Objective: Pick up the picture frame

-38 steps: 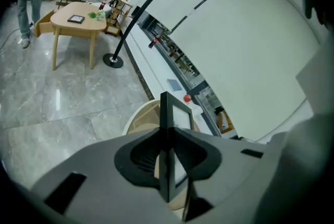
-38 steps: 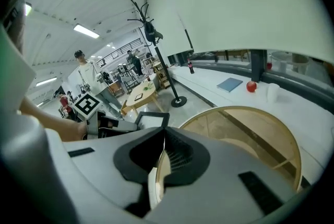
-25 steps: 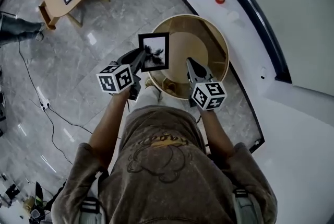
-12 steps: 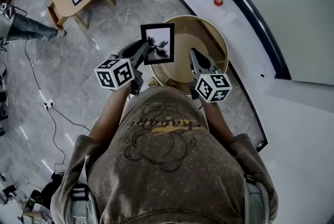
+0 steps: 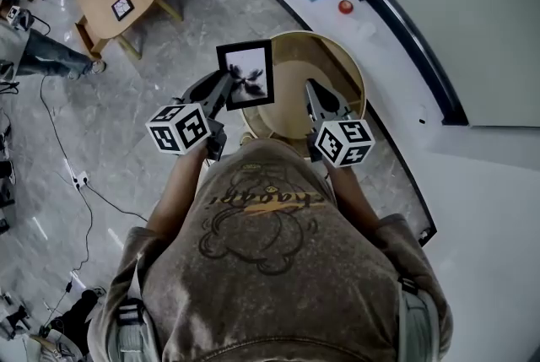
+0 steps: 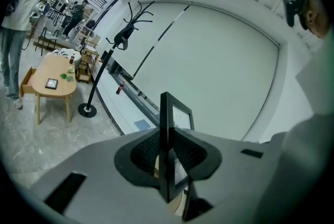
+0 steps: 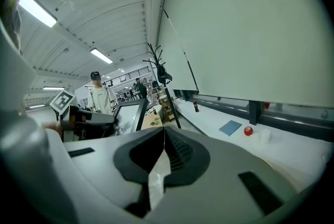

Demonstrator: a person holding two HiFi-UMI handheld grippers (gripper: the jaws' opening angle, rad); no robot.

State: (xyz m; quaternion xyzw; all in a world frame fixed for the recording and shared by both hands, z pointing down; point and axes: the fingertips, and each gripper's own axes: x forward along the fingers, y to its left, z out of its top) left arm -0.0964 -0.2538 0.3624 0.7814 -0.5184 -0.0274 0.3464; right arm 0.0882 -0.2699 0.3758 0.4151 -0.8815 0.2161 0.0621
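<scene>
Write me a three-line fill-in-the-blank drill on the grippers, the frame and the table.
1. The left gripper is shut on the picture frame, whose border is ___ in colour.
2. The right gripper has its jaws together and holds ___.
3. In the head view the frame shows in front of the rim of a wooden table that is ___ in shape.
Missing words: black; nothing; round.
</scene>
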